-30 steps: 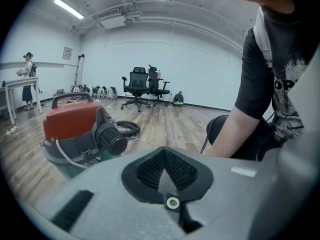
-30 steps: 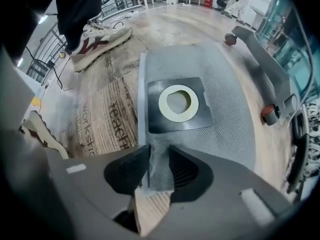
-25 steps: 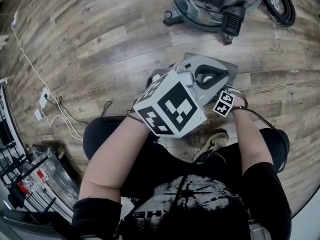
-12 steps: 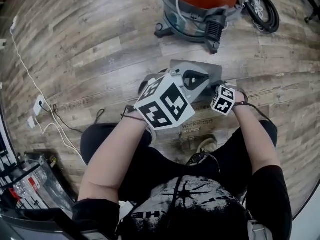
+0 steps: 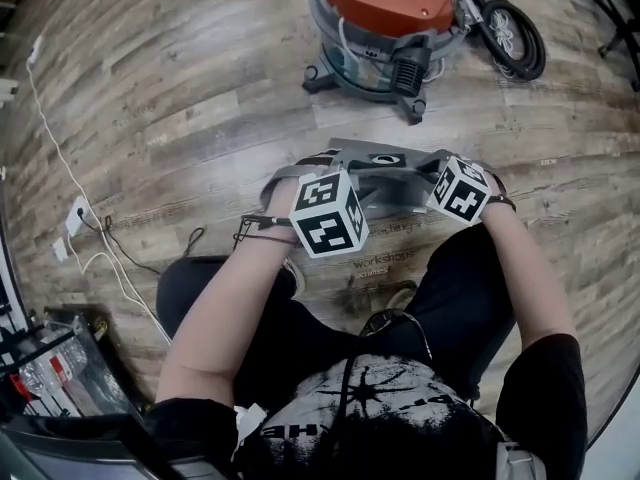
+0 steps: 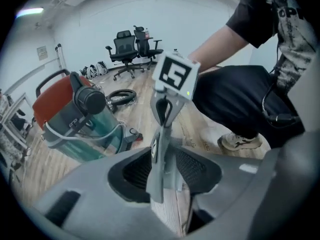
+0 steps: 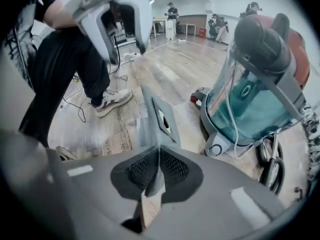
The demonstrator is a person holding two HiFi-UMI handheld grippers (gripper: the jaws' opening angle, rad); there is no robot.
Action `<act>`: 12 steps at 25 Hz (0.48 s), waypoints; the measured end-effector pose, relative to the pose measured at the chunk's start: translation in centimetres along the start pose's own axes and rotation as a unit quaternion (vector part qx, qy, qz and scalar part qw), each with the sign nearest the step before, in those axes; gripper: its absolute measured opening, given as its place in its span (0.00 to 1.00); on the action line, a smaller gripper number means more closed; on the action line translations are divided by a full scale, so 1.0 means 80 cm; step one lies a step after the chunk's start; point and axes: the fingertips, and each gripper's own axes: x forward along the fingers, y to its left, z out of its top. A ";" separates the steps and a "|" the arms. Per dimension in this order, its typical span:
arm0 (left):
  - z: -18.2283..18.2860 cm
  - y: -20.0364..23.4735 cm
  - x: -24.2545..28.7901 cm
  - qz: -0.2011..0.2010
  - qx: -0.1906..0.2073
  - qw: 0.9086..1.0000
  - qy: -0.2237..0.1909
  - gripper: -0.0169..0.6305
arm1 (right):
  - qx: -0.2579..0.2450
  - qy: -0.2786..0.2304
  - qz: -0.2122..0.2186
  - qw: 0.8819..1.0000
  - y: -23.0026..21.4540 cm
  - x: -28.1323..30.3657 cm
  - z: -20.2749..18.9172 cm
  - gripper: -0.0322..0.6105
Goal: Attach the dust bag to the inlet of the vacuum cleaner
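The right tool [image 7: 157,171] has its pads pinched onto one edge of the dust bag [image 7: 153,115], having just been closing. The left tool [image 6: 161,170] has just been opening. Its jaws stand wide, and the bag's other edge runs between the pads with neither pressing on it. The bag spans the two tools in front of the person's knees.

From the tools, a clear printed wrapper [image 5: 385,258] lies on the wood floor [image 5: 180,98] at 6 o'clock, with a shoe [image 5: 392,296] just past it. At 12 o'clock stands the vacuum cleaner [image 5: 385,23], well apart from the bag, with one castor leg [image 5: 413,108] pointing toward it. A coiled black hose [image 5: 512,36] lies at 1 o'clock beside the drum. At 9 o'clock a white cable [image 5: 60,138] runs to a power strip [image 5: 78,213]. Office chairs [image 6: 132,44] stand far behind the vacuum.

The bag is a flat grey sheet with a grey collar around a small oval hole [image 7: 163,121]. The vacuum has an orange top, a teal drum and a black round stub [image 7: 260,34] on its side.
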 end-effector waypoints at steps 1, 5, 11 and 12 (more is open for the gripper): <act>-0.009 -0.002 0.005 -0.001 0.001 1.000 0.010 0.26 | 0.004 -0.011 0.006 1.000 0.000 -0.012 0.006 0.08; -0.040 -0.005 0.026 0.006 0.019 0.998 0.053 0.27 | 0.009 -0.050 0.034 0.998 0.019 -0.055 0.031 0.08; -0.029 -0.002 0.032 0.002 0.033 0.998 0.054 0.12 | 0.018 -0.093 0.046 0.994 0.039 -0.096 0.050 0.08; -0.026 0.000 0.031 0.002 0.032 0.998 0.052 0.10 | 0.020 -0.096 0.044 0.994 0.038 -0.100 0.049 0.08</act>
